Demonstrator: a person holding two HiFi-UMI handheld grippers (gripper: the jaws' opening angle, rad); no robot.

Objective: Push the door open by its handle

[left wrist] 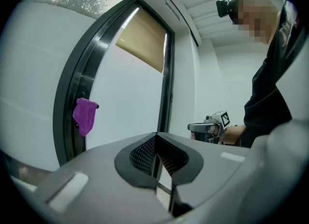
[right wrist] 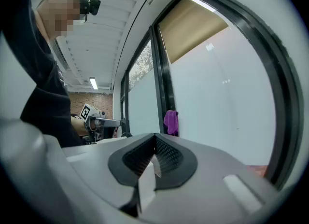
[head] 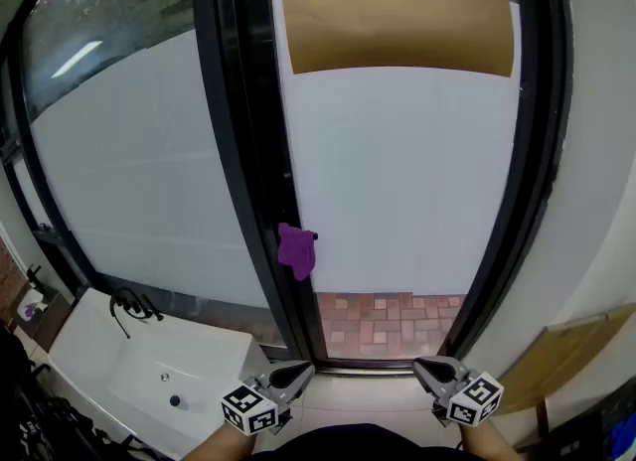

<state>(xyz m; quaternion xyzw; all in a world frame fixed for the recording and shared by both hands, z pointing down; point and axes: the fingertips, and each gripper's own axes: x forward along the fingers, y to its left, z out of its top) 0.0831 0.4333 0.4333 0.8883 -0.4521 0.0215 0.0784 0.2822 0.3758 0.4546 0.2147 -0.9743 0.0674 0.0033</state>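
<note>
The tall frosted glass door [head: 397,181] stands in a black frame straight ahead. Its handle, draped with a purple cloth [head: 296,250], sits on the door's left edge at mid height, and also shows as the purple cloth [left wrist: 85,116] in the left gripper view and the purple cloth [right wrist: 171,121] in the right gripper view. My left gripper [head: 293,375] and right gripper [head: 429,368] hover low, side by side, well short of the door. Both are shut and empty: the left gripper's jaws [left wrist: 156,135] and the right gripper's jaws [right wrist: 154,135] meet at the tips.
A white sink [head: 149,370] with a black faucet [head: 124,305] stands at lower left beside a fixed glass pane. A brown blind [head: 397,12] covers the door's top. Brick paving [head: 388,325] shows through its clear bottom strip. Cardboard [head: 566,360] leans against the right wall.
</note>
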